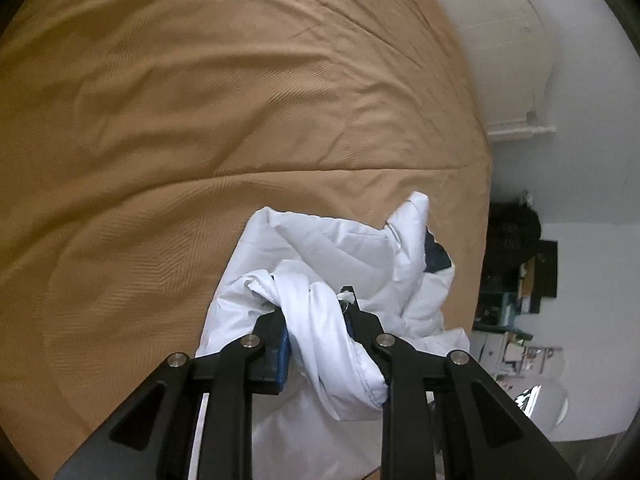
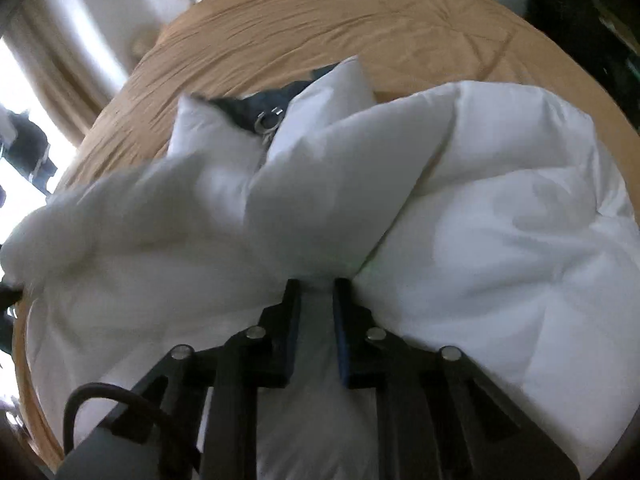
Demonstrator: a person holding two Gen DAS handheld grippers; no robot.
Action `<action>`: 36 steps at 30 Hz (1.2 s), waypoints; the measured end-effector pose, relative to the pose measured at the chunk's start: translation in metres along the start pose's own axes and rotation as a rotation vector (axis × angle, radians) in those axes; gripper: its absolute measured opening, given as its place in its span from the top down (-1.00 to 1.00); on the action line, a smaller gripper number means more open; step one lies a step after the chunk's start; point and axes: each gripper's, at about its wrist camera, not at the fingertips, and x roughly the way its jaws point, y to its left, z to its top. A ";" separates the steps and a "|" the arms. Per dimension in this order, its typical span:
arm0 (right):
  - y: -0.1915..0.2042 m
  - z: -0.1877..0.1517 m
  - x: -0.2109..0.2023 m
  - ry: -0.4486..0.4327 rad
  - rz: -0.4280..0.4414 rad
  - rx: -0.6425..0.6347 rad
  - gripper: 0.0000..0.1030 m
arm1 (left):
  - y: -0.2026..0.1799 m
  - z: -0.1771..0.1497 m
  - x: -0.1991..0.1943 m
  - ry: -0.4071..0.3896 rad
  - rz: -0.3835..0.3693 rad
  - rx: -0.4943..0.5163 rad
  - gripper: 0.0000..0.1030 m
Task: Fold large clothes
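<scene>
Crumpled white fabric garment [image 1: 340, 248]: lower centre of frame, on tan bedspread [image 1: 200, 120]. Left gripper [image 1: 316, 312] clenched on a twisted roll of it. Right gripper [image 2: 316, 288] clamped on a bunched fold [image 2: 480, 220], lower centre.

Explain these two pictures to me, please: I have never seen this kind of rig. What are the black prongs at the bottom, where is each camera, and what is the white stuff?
There is no robot arm here. A person holds a two-finger gripper in each hand, and each carries a fisheye camera looking forward along its fingers, hence the curved edges. One picture comes from the left gripper, the other from the right gripper. The black prongs are the gripper fingers. Both grippers are closed on bunched parts of a white garment, with dark lining showing. It lies crumpled on a bed with a tan bedspread. It is not yet folded.
</scene>
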 end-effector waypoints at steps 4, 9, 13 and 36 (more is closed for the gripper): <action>-0.003 0.006 0.001 0.022 0.020 0.013 0.70 | -0.025 -0.013 -0.025 0.030 -0.065 0.015 0.38; 0.017 0.002 -0.002 0.011 -0.014 -0.036 0.70 | -0.046 -0.029 -0.033 0.130 -0.022 0.047 -0.08; 0.014 0.001 -0.003 0.008 0.008 -0.026 0.69 | -0.026 -0.057 -0.027 0.232 -0.070 -0.166 -0.57; 0.012 -0.005 -0.015 -0.054 0.010 -0.047 0.62 | -0.098 -0.101 0.084 -0.129 0.537 0.612 -0.39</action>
